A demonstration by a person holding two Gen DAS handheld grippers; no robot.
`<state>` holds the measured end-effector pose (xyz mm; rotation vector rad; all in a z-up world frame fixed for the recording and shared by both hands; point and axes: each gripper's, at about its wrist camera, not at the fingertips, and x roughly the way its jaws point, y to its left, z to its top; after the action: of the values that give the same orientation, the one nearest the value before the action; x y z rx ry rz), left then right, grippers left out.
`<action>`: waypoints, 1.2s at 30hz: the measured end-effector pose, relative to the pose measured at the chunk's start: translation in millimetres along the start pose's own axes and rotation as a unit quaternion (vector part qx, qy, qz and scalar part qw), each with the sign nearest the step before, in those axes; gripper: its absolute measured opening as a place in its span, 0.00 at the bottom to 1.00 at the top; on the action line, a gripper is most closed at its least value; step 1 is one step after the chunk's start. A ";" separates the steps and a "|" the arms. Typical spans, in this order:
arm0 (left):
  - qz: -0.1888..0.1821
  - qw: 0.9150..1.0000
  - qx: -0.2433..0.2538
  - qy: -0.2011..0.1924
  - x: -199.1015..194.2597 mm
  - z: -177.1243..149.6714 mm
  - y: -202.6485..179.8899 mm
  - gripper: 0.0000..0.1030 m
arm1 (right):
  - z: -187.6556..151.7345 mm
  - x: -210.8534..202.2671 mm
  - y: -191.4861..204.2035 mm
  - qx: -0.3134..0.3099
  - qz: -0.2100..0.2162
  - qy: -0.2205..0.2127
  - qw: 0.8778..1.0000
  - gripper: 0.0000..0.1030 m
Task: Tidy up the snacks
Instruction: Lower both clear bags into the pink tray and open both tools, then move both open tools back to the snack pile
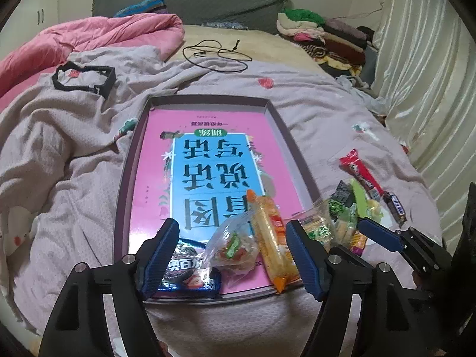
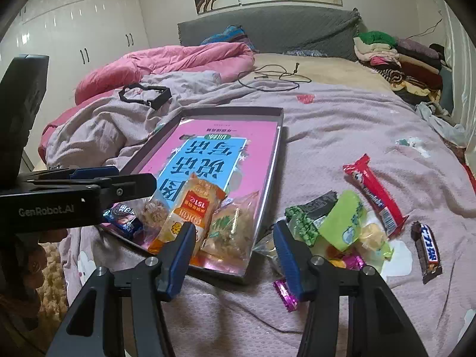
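The left gripper (image 1: 232, 255) is spread wide, nothing clamped, its fingers poised over the near end of the tray (image 1: 131, 160). Between those blue pads a clear bag of sweets (image 1: 235, 250) and a long orange wafer pack (image 1: 267, 238) are seen lying in the tray, with a blue cookie packet (image 1: 190, 276) just beside the left pad. The right gripper (image 2: 235, 253) is likewise held open and empty, framing the tray's near right corner; a clear cracker bag (image 2: 232, 229) is seen resting there. Just right of the tray, a heap of loose snacks (image 2: 336, 226) is piled on the lilac blanket (image 2: 342, 125), a red bar (image 2: 374, 196) and a dark chocolate bar (image 2: 427, 253) laid on its far side. A purple candy wrapper (image 2: 285, 294) is spotted near the tray's corner. Beyond the tray, a black frame (image 1: 84, 80), a black cord (image 1: 217, 55), a pink quilt (image 1: 89, 38) and folded clothes (image 1: 324, 35) are seen, backed by a grey headboard (image 1: 193, 0).
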<state>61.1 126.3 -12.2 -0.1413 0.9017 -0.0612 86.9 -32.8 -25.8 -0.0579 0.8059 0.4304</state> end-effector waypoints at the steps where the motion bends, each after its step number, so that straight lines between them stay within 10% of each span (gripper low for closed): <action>1: -0.001 1.000 0.002 -0.002 -1.4 0.5 -1.4 0.74 | 0.4 -1.1 -1.1 0.001 -0.001 -0.002 1.000 0.53; 36: -0.012 0.998 0.056 -0.009 -23.6 3.3 -68.8 0.76 | 8.0 -38.4 -65.3 0.050 -0.018 -0.050 0.997 0.64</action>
<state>49.4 61.3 18.4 -0.0479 0.8755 -0.1322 94.7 -104.1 -0.3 0.0421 0.7255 0.3555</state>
